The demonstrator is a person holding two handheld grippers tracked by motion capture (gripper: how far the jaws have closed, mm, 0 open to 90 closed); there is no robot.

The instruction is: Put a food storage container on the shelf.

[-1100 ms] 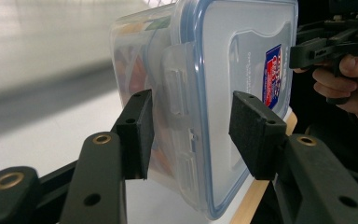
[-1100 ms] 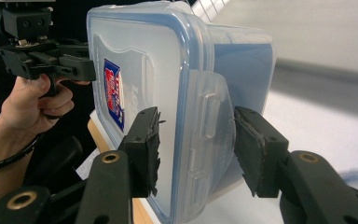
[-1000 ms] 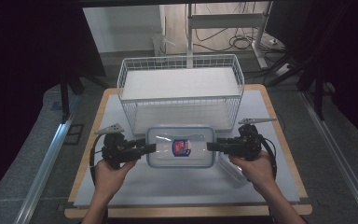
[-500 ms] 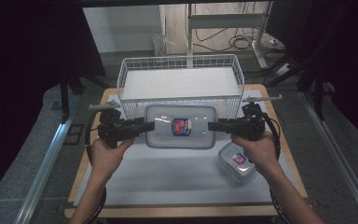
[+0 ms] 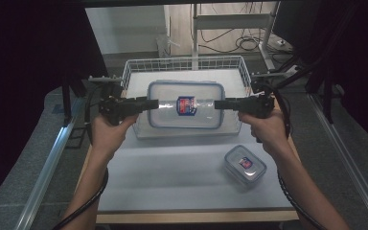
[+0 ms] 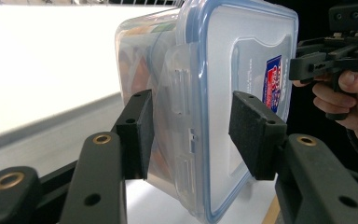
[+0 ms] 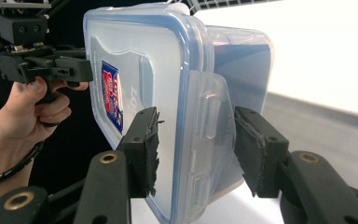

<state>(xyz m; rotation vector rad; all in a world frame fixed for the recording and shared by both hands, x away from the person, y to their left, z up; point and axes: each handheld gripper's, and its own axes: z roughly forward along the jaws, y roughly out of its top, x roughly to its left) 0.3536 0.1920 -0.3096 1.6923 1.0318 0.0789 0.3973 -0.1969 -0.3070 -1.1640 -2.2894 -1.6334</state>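
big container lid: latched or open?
Latched: large container has its lid seated and both end flaps folded down, seen in both gripper views.

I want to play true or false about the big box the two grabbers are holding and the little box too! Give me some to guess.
1. The big box is held at both ends, by the left gripper and the right gripper. True.
2. The big box has no lid. False: a blue-rimmed lid is clipped on.
3. The small box sits on the table. True.
4. The small box is inside the wire basket. False: it lies outside, nearer the person.
5. The big box rests on the table. False: it is lifted, over the basket's near edge.
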